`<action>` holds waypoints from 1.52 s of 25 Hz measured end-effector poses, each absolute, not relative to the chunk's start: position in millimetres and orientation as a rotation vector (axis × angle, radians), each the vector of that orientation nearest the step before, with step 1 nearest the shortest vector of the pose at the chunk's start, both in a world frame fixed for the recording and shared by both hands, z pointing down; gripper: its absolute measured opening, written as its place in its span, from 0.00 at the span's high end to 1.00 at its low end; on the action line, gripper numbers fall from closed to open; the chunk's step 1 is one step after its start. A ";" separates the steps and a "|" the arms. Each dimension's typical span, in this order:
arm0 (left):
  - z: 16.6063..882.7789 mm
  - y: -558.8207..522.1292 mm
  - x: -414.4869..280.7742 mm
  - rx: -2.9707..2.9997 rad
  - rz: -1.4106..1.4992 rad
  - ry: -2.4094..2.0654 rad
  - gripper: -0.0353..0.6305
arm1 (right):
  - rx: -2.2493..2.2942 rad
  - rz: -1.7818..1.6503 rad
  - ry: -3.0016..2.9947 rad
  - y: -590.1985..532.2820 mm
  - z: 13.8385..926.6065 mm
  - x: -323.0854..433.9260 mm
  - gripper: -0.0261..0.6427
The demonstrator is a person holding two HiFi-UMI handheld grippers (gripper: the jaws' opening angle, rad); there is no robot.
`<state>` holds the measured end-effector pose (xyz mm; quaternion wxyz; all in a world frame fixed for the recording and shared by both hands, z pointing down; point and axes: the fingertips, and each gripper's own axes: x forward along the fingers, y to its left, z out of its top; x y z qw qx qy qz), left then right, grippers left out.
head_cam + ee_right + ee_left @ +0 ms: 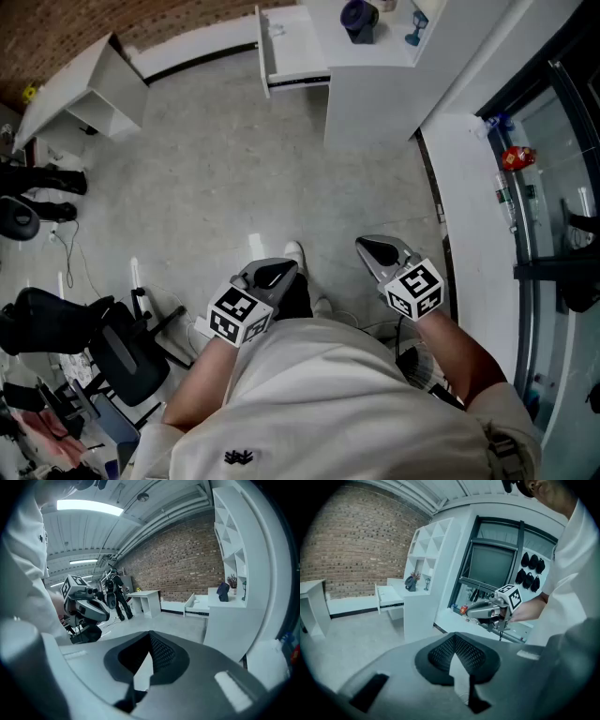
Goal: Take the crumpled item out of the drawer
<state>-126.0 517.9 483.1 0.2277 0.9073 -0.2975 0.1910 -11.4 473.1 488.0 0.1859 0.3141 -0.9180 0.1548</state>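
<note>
Far across the floor, the open white drawer (291,47) juts from a white desk (375,84). It also shows in the left gripper view as the drawer (389,597) and in the right gripper view as the drawer (197,605). It is too small for me to make out a crumpled item inside. My left gripper (272,272) and right gripper (378,249) hang close to the person's body, both shut and empty. The left jaws (457,660) point toward the desk. Across from them is the right gripper (476,611).
A dark vase (359,19) stands on the desk top. A white shelf unit (89,94) lies at the far left. A black office chair (112,347) is at my left. A white ledge (469,206) and glass front run along the right. Grey floor lies between me and the desk.
</note>
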 end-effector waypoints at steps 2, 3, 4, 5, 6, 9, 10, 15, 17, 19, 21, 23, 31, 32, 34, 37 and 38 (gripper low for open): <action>483.8 501.8 -131.7 2.512 0.511 -0.796 0.94 | 0.884 0.443 -2.576 461.5 490.0 -19.9 0.94; 483.9 492.6 -135.3 2.515 0.505 -0.785 0.94 | 0.881 0.450 -2.572 456.0 490.9 -25.2 0.94; 483.7 481.8 -139.3 2.517 0.502 -0.776 0.94 | 0.877 0.457 -2.568 450.3 491.4 -31.1 0.94; 483.0 469.2 -143.3 2.519 0.504 -0.770 0.94 | 0.872 0.463 -2.565 443.6 490.9 -37.0 0.94; 481.7 454.7 -146.6 2.524 0.507 -0.764 0.94 | 0.868 0.463 -2.562 435.3 489.6 -42.3 0.94; 474.2 408.7 -153.7 2.550 0.510 -0.746 0.94 | 0.878 0.454 -2.546 402.5 484.6 -54.2 0.94; 471.7 394.4 -156.8 2.561 0.508 -0.746 0.94 | 0.885 0.456 -2.542 392.0 483.7 -57.8 0.94; 473.9 330.1 -176.3 2.593 0.518 -0.761 0.82 | 0.873 0.444 -2.534 351.9 486.0 -79.2 0.94; 479.5 308.0 -182.7 2.586 0.534 -0.775 0.78 | 0.876 0.454 -2.535 336.5 487.6 -85.7 0.94; 481.9 289.2 -187.0 2.577 0.541 -0.795 0.73 | 0.863 0.457 -2.531 327.1 488.5 -91.0 0.94; 483.8 271.1 -191.1 2.575 0.549 -0.817 0.68 | 0.844 0.457 -2.522 319.9 490.9 -92.3 0.94; 487.5 248.6 -193.6 2.572 0.571 -0.837 0.64 | 0.839 0.501 -2.527 306.9 493.0 -88.4 0.94; 487.3 131.5 -165.2 2.573 0.696 -0.969 0.54 | 0.793 0.499 -2.594 211.5 493.6 -45.5 0.94; 487.3 115.9 -160.8 2.569 0.720 -0.987 0.54 | 0.783 0.496 -2.600 196.6 493.5 -40.0 0.94; 485.4 82.3 -153.6 2.564 0.761 -1.025 0.54 | 0.756 0.493 -2.610 166.0 492.3 -31.3 0.94; 484.6 30.8 -147.1 2.547 0.831 -1.070 0.54 | 0.718 0.463 -2.632 118.0 487.1 -19.1 0.94; 485.6 13.5 -144.2 2.538 0.851 -1.085 0.54 | 0.717 0.454 -2.635 101.4 486.3 -12.4 0.94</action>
